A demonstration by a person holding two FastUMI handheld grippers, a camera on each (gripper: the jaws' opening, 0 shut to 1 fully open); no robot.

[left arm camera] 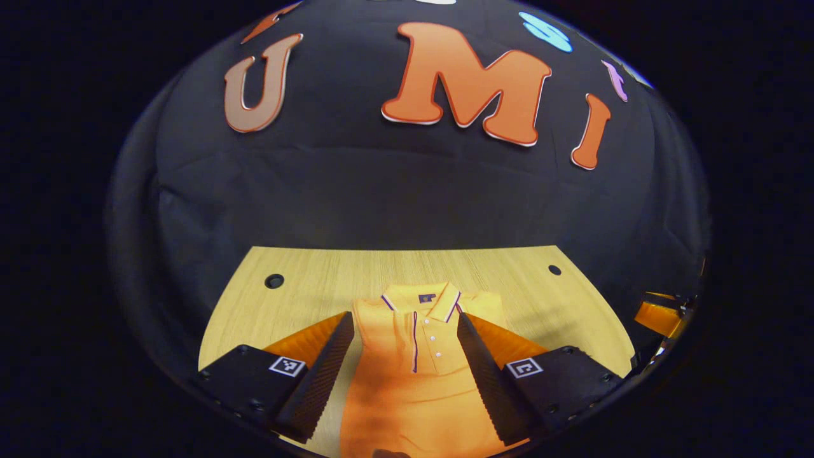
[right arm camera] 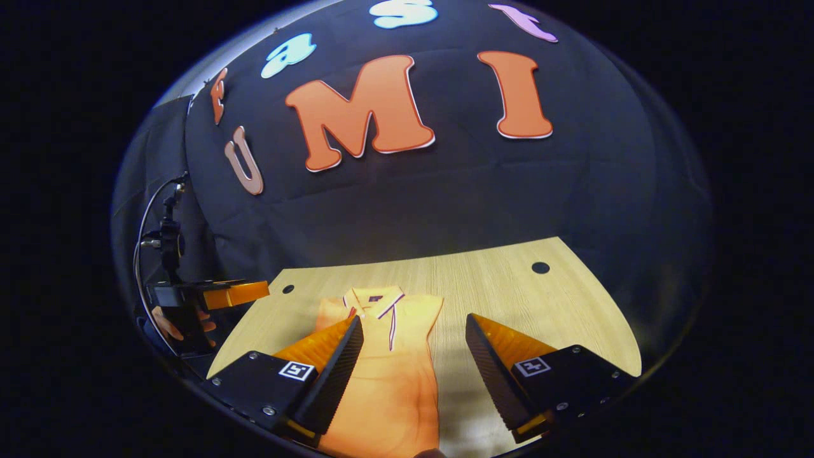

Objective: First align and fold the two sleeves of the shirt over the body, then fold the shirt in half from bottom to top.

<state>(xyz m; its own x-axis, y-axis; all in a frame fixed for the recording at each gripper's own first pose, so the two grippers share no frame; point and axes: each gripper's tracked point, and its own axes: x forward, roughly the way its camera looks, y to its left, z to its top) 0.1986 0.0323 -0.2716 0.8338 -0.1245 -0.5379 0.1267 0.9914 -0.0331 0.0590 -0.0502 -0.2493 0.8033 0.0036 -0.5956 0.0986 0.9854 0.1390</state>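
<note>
In the left gripper view the left gripper point(left arm camera: 405, 366) hangs above the lower body of an orange polo shirt point(left arm camera: 413, 381), its two fingers spread wide with nothing between them but the cloth below; whether the tips touch the fabric cannot be told. The shirt lies flat on a light wooden table point(left arm camera: 305, 286), narrow in outline, with both sleeves already folded in over the body and the striped collar point(left arm camera: 423, 299) and button placket at its far end. Past the collar the table has two round holes point(left arm camera: 274, 280) near its far corners, one to each side of the shirt.

In the right gripper view the right gripper point(right arm camera: 413, 362) is likewise wide open and holds nothing, poised over the shirt's point(right arm camera: 388, 381) right edge, one finger above the cloth and the other above bare table point(right arm camera: 509, 286). Well off to the shirt's left, beyond the table's edge, a hand point(right arm camera: 181, 327) holds the left gripper point(right arm camera: 216, 294).
</note>
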